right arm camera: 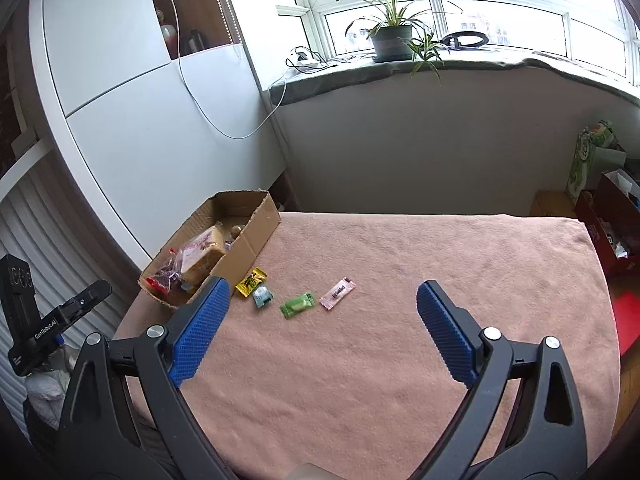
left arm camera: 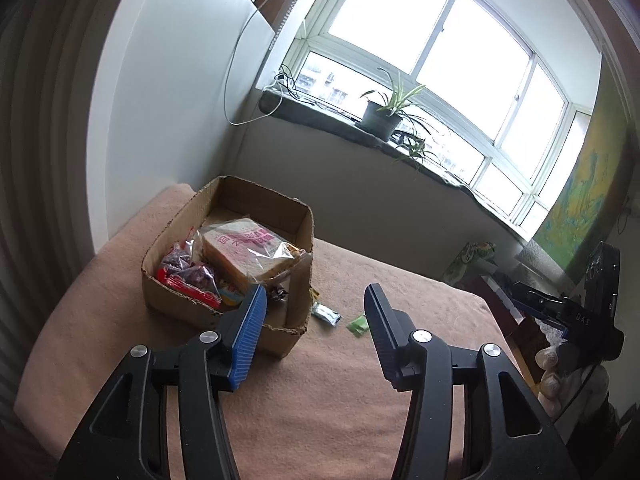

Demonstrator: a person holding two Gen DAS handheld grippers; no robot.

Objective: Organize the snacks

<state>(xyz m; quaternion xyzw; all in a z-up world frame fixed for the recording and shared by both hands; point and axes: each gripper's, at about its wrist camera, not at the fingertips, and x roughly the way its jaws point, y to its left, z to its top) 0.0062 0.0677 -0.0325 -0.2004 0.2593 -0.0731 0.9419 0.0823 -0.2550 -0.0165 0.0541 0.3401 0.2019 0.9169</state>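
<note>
Snacks partly sorted: bread pack point(right arm camera: 202, 255) and red packet point(left arm camera: 188, 280) lie in the cardboard box point(right arm camera: 256, 236); four small sweets remain on the worktop point(right arm camera: 400, 340) just beside it: yellow point(right arm camera: 251, 281), teal point(right arm camera: 263, 296), green point(right arm camera: 297, 305), pink point(right arm camera: 338, 293). Right gripper point(right arm camera: 323, 303) stands wide apart and empty; left gripper point(left arm camera: 316, 304) is partly apart, also empty. Best approach, judged: descend steeply over one sweet and close across its narrow width. Open cloth lies rightward; box wall crowds the yellow sweet.

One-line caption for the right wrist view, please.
Open right claw above four small snack packets on pink cloth, beside the cardboard box.
</note>
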